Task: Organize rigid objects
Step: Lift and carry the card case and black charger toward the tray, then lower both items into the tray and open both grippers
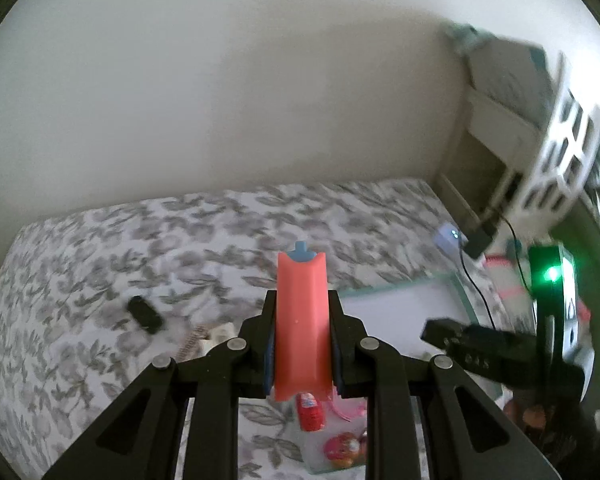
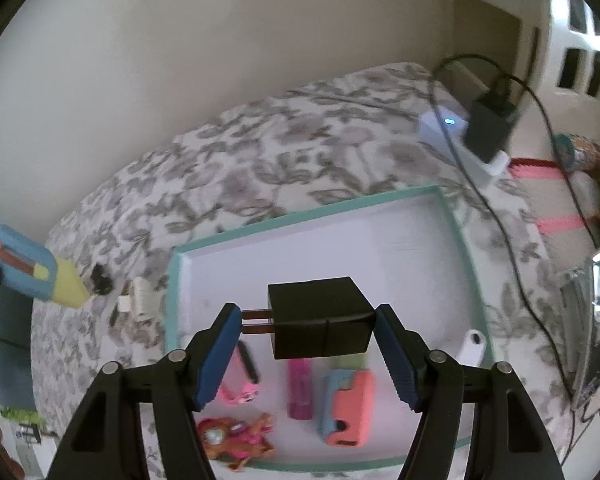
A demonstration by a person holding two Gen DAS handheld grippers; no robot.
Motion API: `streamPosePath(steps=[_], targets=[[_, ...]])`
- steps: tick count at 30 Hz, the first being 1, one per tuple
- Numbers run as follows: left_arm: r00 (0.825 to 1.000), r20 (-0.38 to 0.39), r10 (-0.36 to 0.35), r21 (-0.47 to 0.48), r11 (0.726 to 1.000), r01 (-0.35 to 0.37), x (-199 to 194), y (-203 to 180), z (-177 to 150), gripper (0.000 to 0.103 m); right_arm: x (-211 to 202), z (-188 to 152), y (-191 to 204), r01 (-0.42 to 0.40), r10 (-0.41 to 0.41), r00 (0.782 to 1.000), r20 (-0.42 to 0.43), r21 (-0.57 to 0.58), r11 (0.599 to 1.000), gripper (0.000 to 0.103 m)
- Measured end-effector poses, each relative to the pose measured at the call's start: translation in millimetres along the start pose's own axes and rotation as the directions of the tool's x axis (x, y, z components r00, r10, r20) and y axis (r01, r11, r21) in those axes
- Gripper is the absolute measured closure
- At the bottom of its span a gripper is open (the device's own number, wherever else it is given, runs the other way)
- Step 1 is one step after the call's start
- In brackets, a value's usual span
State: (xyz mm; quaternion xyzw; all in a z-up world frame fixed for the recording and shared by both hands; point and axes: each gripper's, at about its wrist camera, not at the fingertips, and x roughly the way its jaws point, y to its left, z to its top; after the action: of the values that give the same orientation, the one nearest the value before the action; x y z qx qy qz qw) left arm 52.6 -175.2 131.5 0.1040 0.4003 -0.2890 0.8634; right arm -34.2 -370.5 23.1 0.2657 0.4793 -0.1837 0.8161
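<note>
My left gripper point(image 1: 302, 300) is shut on a coral toy with a blue tip point(image 1: 300, 320), held up above the floral bed. The same toy point(image 2: 40, 272), blue with a yellow nose, shows at the left edge of the right wrist view. My right gripper point(image 2: 308, 312) is shut on a black charger plug point(image 2: 320, 318), its prongs against the left pad and its body against the right pad. The plug hangs over a white tray with a teal rim point(image 2: 300, 212). In the tray lie a coral and blue toy point(image 2: 348, 408), a magenta tube point(image 2: 300, 390) and a pink item point(image 2: 240, 392).
A small black object point(image 2: 100, 280) and a white clip point(image 2: 140, 300) lie on the floral bedcover point(image 2: 240, 152) left of the tray. A black adapter with a cable point(image 2: 490, 124) stands on a white box at the bed's far corner. An orange figure point(image 2: 236, 440) lies at the tray's near edge.
</note>
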Motion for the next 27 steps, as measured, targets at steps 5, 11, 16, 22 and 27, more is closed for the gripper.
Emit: streamPosePath(steps=[5, 11, 16, 22, 27], targets=[[0.998, -0.057, 0.008, 0.064, 0.998, -0.004, 22.3, -25.5, -9.3, 0.081, 8.2, -0.9, -13.5, 0.015, -0.015, 1.0, -0.017, 0.031, 0.999, 0.032], [0.987, -0.158, -0.011, 0.048, 0.999, 0.018, 63.9, -30.9, -23.3, 0.081, 20.9, -2.3, -20.7, 0.013, -0.011, 0.999, -0.042, 0.046, 0.999, 0.032], [0.975, -0.221, 0.001, 0.04, 0.999, 0.008, 96.6, -29.9, -36.5, 0.08, 33.2, -2.8, -24.8, 0.032, -0.028, 0.997, -0.071, 0.046, 0.998, 0.032], [0.963, -0.269, -0.009, 0.008, 1.0, 0.012, 123.8, -26.3, -48.6, 0.08, 42.8, -0.8, -26.3, 0.039, -0.036, 0.995, -0.089, 0.038, 0.999, 0.032], [0.961, -0.276, -0.004, 0.02, 1.0, 0.009, 137.4, -30.8, -52.6, 0.08, 43.9, 1.3, -24.0, 0.047, -0.045, 0.996, -0.078, 0.017, 0.999, 0.032]])
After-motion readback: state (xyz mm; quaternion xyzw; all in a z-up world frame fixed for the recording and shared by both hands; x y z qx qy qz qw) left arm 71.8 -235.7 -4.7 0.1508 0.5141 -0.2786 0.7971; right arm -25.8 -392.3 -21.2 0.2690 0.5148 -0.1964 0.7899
